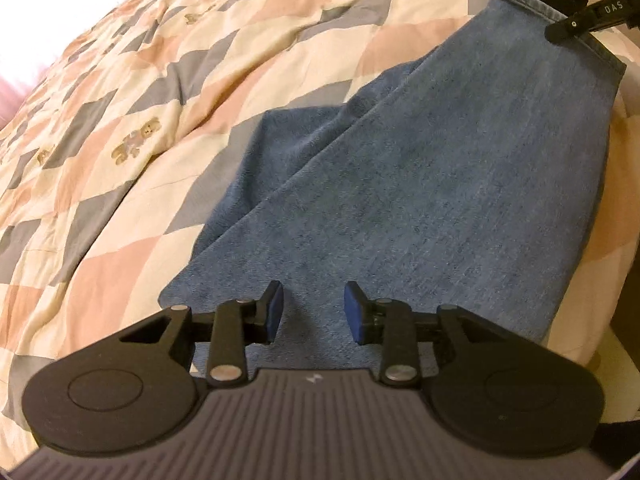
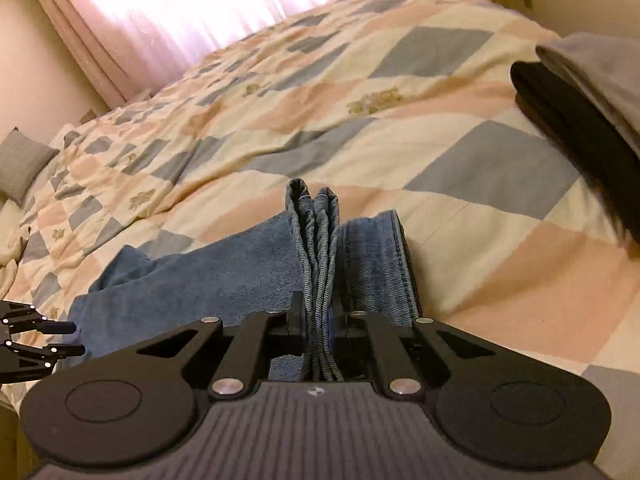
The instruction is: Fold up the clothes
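Blue jeans (image 1: pixel 420 184) lie on the checked quilt, folded lengthwise, with a second layer showing at the left. My left gripper (image 1: pixel 314 312) is open and empty, its blue pads just above the near end of the jeans. My right gripper (image 2: pixel 318 312) is shut on the bunched hem of the jeans (image 2: pixel 316 240), which stands up between the pads. In the left wrist view the right gripper (image 1: pixel 576 20) shows at the far hem, top right. In the right wrist view the left gripper (image 2: pixel 60 338) shows at the far left, open over the other end of the jeans (image 2: pixel 180 280).
The quilt (image 2: pixel 360 128) with grey, pink and cream checks covers the bed. A stack of folded dark and grey clothes (image 2: pixel 580 120) lies at the right. A grey cushion (image 2: pixel 20 160) lies at the far left. Curtains (image 2: pixel 180 8) hang behind the bed.
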Demonstrator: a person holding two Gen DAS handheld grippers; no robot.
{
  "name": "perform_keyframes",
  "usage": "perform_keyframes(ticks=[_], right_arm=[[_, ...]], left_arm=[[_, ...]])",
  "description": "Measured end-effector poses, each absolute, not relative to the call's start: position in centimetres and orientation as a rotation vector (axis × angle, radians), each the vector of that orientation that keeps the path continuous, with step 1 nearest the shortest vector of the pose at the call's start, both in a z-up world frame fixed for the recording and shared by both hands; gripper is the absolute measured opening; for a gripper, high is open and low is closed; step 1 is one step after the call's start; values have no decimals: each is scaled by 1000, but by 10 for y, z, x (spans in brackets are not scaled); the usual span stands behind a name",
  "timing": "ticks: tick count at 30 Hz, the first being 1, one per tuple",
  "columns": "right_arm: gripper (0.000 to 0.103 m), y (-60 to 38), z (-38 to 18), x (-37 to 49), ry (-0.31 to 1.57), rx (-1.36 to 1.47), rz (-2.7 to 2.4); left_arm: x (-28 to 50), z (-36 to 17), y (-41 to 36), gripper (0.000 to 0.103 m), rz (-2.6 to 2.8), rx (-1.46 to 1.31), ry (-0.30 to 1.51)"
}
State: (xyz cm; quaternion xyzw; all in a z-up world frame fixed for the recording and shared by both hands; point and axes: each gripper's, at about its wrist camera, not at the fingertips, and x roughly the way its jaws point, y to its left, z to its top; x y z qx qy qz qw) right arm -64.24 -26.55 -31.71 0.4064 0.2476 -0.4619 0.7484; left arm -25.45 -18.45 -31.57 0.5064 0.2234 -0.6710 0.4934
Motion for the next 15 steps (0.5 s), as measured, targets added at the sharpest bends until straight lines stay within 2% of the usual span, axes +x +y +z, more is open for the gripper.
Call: perform_keyframes(ticks=[6, 13, 14, 15], right_arm=[[9, -267, -312, -648, 536, 863, -1006], [8, -273, -332, -651, 575, 879, -1083], [11, -273, -335, -650, 586, 885, -1103], [23, -272, -335, -646, 605, 873, -1141]], left_arm=[[-255, -318, -184, 29, -1625, 1227, 537], [-257, -325, -185, 29, -1621, 1233, 531], [-257, -324, -185, 29, -1620, 1234, 527], [-257, -321, -185, 29, -1623, 1231, 520]])
